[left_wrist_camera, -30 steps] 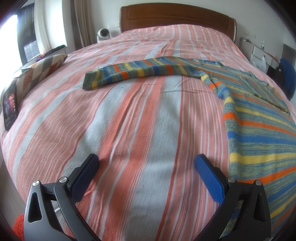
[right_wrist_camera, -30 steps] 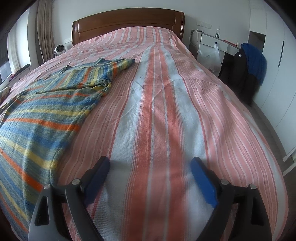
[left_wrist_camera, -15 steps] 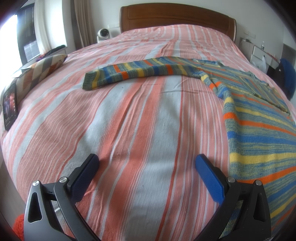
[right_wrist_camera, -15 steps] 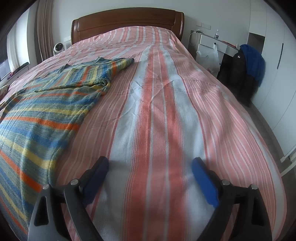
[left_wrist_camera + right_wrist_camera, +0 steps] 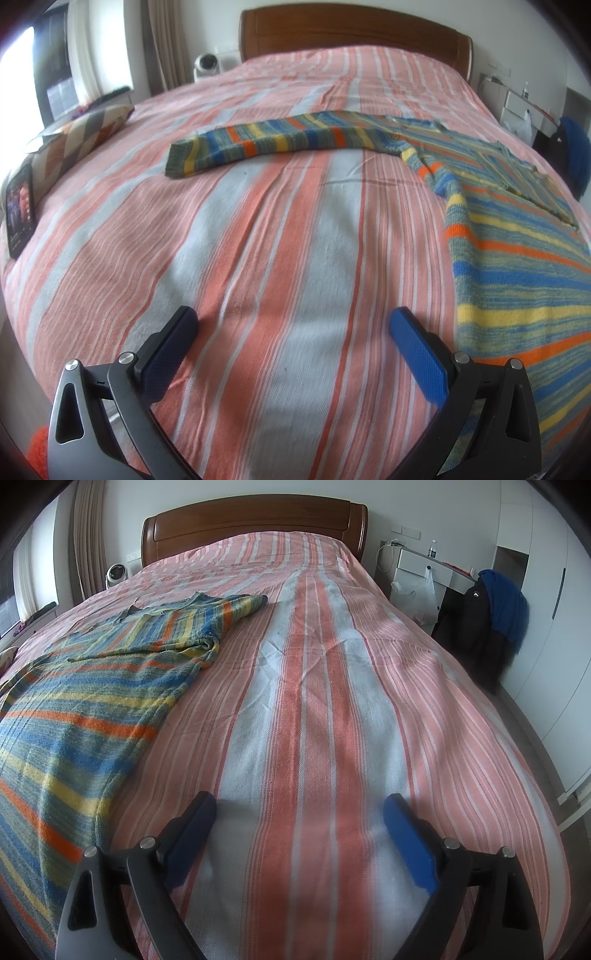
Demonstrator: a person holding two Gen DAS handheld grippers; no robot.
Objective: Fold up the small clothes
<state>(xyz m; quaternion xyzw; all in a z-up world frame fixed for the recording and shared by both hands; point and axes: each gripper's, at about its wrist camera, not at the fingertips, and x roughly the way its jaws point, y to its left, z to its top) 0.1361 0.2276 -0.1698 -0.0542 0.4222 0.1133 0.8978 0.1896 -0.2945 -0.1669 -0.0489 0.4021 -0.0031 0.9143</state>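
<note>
Lying flat on the bedspread (image 5: 258,229), the striped sweater (image 5: 517,258) sits right of the left gripper (image 5: 293,317) and left of the right gripper (image 5: 299,805), both spread wide, empty.

sweater (image 5: 517,229) on bed (image 5: 258,240) | pillow (image 5: 81,136) left edge

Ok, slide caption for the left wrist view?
Open left gripper hovers over striped bedspread; striped sweater lies unfolded, sleeve outstretched.

Left gripper (image 5: 293,325), right gripper (image 5: 299,812), black frames, blue-padded jaws, silver screws
</note>
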